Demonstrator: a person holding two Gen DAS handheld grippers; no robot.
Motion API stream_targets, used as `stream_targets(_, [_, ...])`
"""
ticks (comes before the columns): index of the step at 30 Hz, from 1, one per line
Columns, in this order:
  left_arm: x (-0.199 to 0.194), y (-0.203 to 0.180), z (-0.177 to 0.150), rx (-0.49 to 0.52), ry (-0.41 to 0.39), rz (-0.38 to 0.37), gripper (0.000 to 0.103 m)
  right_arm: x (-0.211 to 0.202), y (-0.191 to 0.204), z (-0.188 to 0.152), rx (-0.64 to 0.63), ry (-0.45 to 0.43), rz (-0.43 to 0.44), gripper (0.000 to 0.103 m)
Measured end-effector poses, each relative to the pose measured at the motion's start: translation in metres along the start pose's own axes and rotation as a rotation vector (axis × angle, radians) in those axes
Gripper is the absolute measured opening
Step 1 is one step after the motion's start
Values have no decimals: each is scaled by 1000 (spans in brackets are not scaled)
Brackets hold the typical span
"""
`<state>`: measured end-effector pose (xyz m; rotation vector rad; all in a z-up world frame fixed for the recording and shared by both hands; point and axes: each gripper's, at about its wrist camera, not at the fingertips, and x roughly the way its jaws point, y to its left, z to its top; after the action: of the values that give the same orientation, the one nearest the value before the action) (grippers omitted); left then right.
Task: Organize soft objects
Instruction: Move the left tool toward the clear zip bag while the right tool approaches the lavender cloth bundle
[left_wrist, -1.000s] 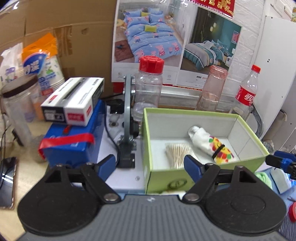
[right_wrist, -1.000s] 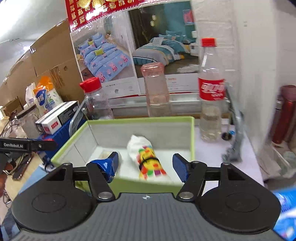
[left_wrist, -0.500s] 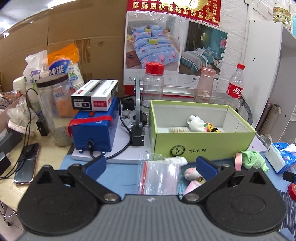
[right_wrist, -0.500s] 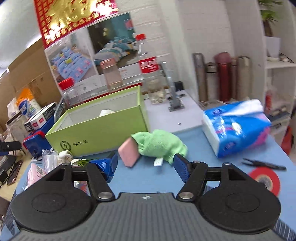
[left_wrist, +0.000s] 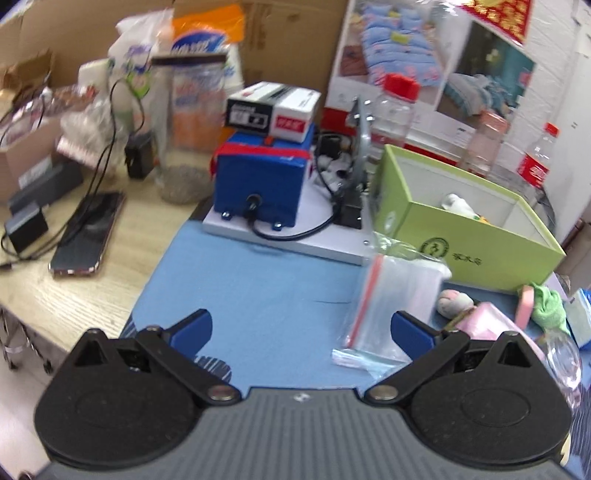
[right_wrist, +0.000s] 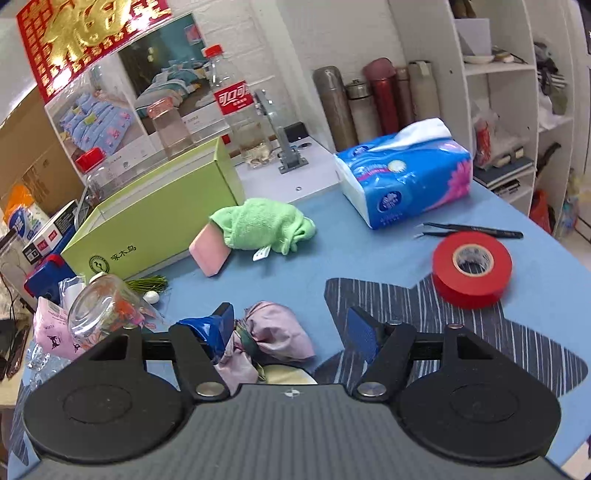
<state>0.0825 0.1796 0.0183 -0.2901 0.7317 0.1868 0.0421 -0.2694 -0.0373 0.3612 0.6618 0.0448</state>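
The green box (left_wrist: 480, 254) (right_wrist: 155, 221) stands at the back of the blue mat and holds a white patterned sock (left_wrist: 460, 205). A green cloth (right_wrist: 262, 225) lies over a pink sponge (right_wrist: 208, 253) beside the box. A mauve cloth bundle (right_wrist: 273, 334) lies between the fingers of my open right gripper (right_wrist: 291, 328). My left gripper (left_wrist: 301, 326) is open and empty above the mat, with a clear zip bag (left_wrist: 391, 306) and a small plush (left_wrist: 454, 301) to its right.
A tipped glass jar (right_wrist: 99, 306), red tape roll (right_wrist: 472, 266), tweezers (right_wrist: 472, 232) and tissue pack (right_wrist: 406, 171) lie on the mat. A blue device (left_wrist: 262, 181), bottles, a phone (left_wrist: 86, 234) and cables sit at the left and back.
Both grippers have drawn back from the green box toward the near side of the mat. The right one now has the mauve bundle between its open fingers.
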Motion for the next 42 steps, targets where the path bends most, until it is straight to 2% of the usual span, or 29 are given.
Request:
stream_targets(2, [10,-2,11,-11,27,-30,102,1,-3,-1,12,4,5,54])
stream_targets(5, [25,-22,29,30,67,-91,102,3,-3,2,15,8,-4,54])
stream_targets(9, [47,-63,45,168,110,-193,102,6,-5,3,26,8,-1,54])
stream_targets(13, [77,-89,49,277,177,-180,103,12,-8,6,42,22,-1,55])
stream_targets(15, [92,-88,49,281,228,-163,103,14,-9,8,47,22,4,55])
stream_targets(17, [99,-76,47,256,243,-127,103,15,-9,11,55,20,11,55])
stream_targets(21, [94,-31,41,167,213,-14,102,18,-5,15,56,18,30,55])
stream_targets(25, [79,22,37,55,162,165,102,19,-1,16,44,22,46,55])
stream_targets(26, [73,32,37,17,150,176,102,20,-1,16,46,22,48,55])
stream_targets(27, [67,37,38,-13,138,156,102,20,-1,16,50,22,51,56])
stream_targets(29, [58,31,43,-25,131,41,102,21,-1,16,54,22,56,56])
stream_targets(32, [65,-10,55,62,169,-139,102,24,0,16,70,24,61,56])
stream_targets(34, [77,-43,58,141,207,-198,102,24,2,16,80,32,70,56])
stream_targets(38, [106,-81,54,241,263,-165,102,17,4,16,70,25,74,56])
stream_targets(42, [122,-70,46,257,289,-79,102,10,-5,18,80,7,46,57])
